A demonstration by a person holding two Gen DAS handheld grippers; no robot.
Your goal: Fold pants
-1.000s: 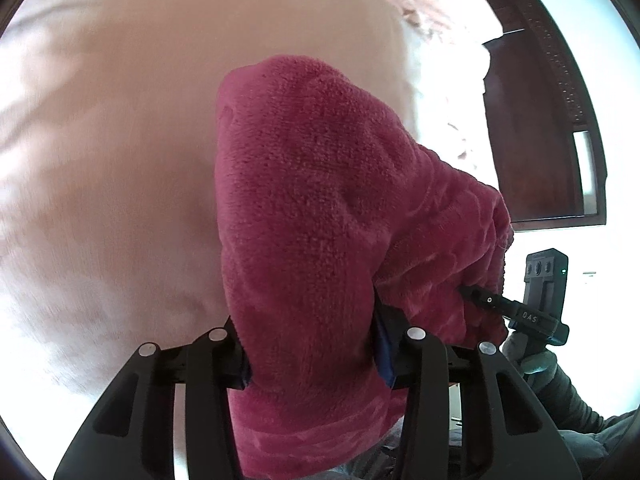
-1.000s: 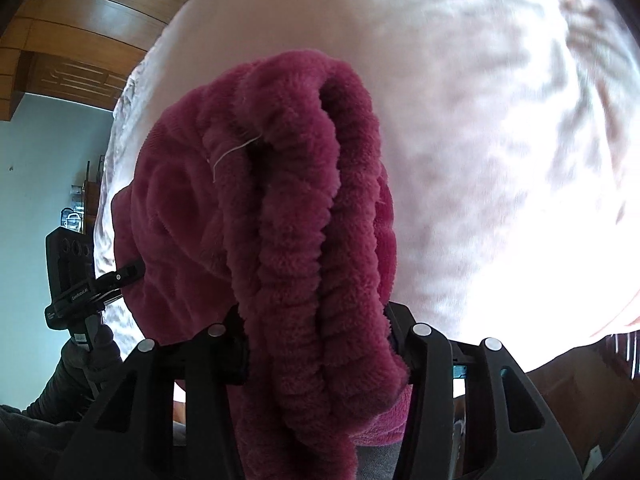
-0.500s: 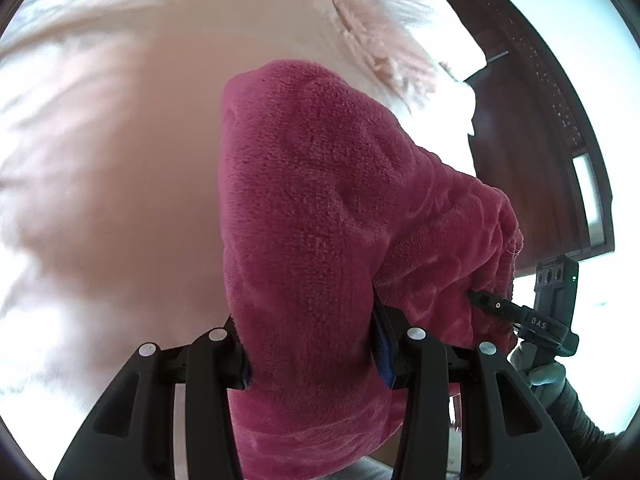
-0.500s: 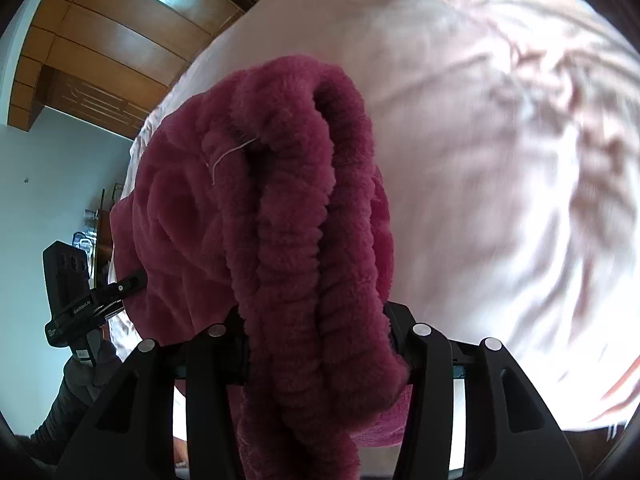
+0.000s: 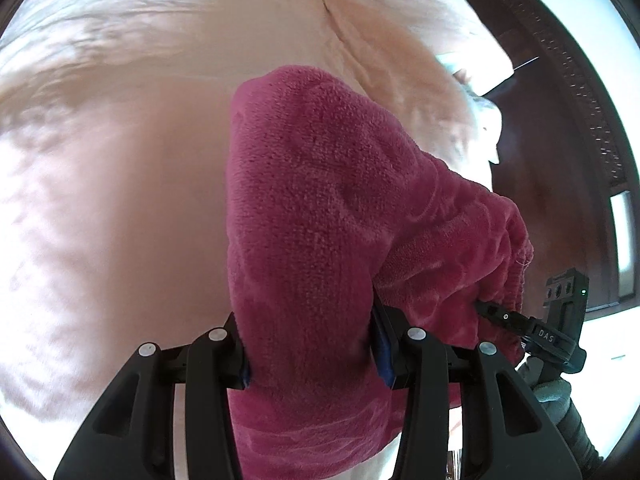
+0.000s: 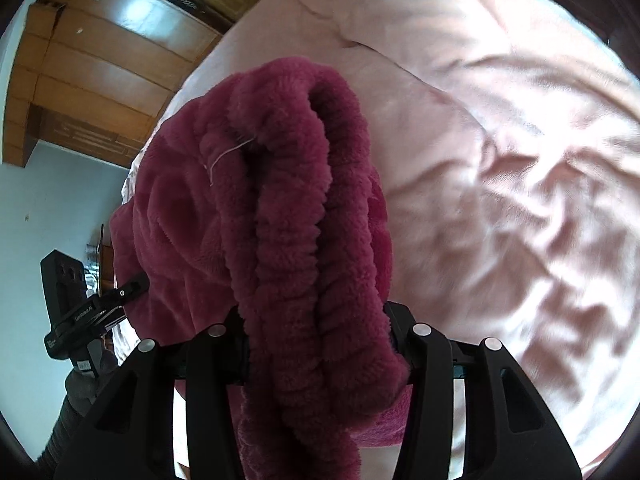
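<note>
The dark pink fleece pants [image 5: 312, 216] hang bunched between both grippers above the bed. My left gripper [image 5: 312, 356] is shut on a thick fold of them. My right gripper [image 6: 316, 348] is shut on the ribbed elastic waistband [image 6: 288, 240], which drapes over the jaws. The right gripper also shows in the left wrist view [image 5: 532, 332] at the pants' far edge, and the left gripper shows in the right wrist view [image 6: 92, 312] at the left. The fingertips are hidden in fabric.
A pale pink bedsheet [image 5: 120, 160] with wrinkles lies below, also in the right wrist view [image 6: 500, 160]. A pink pillow [image 5: 408, 32] sits at the head. A dark wooden headboard [image 5: 560, 140] stands to the right. A brown wooden wardrobe [image 6: 100, 60] stands at the far left.
Both grippers have tilted up and moved with the pants held in them, so more of the bed's far end, the pillow and the wardrobe come into view. The grips have not changed.
</note>
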